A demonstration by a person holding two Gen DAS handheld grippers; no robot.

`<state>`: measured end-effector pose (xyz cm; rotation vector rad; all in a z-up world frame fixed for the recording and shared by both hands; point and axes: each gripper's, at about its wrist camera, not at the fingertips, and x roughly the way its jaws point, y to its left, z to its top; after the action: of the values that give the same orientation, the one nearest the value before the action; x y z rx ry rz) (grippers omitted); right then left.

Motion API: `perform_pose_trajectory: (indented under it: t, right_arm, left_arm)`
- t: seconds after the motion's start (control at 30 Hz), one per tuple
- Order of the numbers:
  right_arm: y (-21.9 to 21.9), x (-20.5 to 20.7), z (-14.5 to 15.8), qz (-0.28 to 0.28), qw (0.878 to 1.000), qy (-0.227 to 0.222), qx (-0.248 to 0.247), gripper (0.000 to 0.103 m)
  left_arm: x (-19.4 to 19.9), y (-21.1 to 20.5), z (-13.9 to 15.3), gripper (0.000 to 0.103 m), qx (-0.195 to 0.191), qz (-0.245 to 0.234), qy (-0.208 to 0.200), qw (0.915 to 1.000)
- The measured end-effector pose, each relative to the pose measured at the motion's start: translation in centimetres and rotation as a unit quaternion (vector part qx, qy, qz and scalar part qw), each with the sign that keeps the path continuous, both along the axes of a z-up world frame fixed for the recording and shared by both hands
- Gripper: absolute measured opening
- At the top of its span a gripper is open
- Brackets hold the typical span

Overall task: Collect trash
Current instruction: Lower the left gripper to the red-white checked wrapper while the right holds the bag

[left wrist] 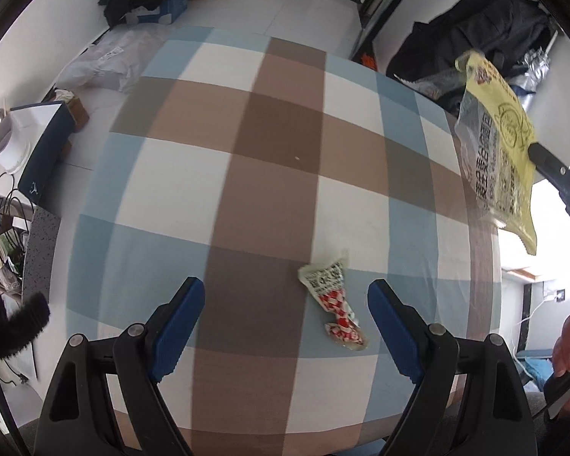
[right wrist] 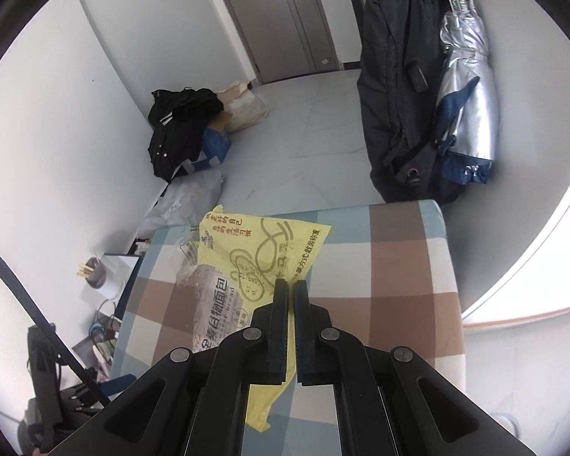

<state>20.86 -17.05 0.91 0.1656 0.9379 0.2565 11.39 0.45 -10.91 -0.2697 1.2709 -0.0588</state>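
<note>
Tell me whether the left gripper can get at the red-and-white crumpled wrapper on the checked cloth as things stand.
Probably yes. The left gripper is open just above the checked cloth, and the red-and-white wrapper lies flat nearly between its fingers, toward the right one, with nothing over it. The yellow bag hangs clear in the right gripper.

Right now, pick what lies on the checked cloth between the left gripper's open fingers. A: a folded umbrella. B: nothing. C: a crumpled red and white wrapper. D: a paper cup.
C: the left wrist view shows a crumpled red and white wrapper lying on the checked cloth within the span of the left gripper, whose jaws stand open.
</note>
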Motion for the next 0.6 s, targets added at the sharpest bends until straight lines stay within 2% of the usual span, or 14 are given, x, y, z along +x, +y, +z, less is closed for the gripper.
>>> perform_pose_trajectory:
  t: [0.1,0.17,0.23,0.37,0.43,0.5,0.6]
  right_arm:
    - [-0.6,-0.3,0.2,0.002,1.0,-0.003,0.001,0.002]
    - [-1.1,-0.5,0.4,0.003,1.0,-0.005,0.003,0.002]
    - [-1.3,-0.7,0.6,0.003,1.0,-0.008,0.005,0.002]
    - [-1.9,-1.1,0.9,0.001,1.0,-0.011,0.01,0.002]
    - [-2.4,-1.2,1.1,-0.005,1.0,-0.011,0.015,0.002]
    - [-2.7,-1.5,1.3,-0.009,1.0,-0.012,0.02,0.002]
    - [-3.1,-1.7,1.5,-0.012,1.0,-0.01,0.025,0.002]
  left_arm:
    - [-0.1,-0.9,-0.2,0.084,0.023,-0.018,-0.004,0.9996]
    - [-0.4,-1.7,-0.4,0.078,0.037,-0.029,-0.001,0.9989]
    - [-0.5,-2.3,-0.6,0.069,0.053,-0.043,-0.002,0.9977]
    - [-0.6,-2.7,-0.2,0.051,0.057,-0.065,-0.011,0.9962]
    - [-0.6,-3.0,-0.1,0.033,0.066,-0.071,-0.012,0.9952]
    - [-0.7,-3.3,-0.2,0.025,0.073,-0.081,-0.018,0.9939]
    - [-0.9,-3.5,-0.1,0.02,0.084,-0.077,-0.025,0.9932]
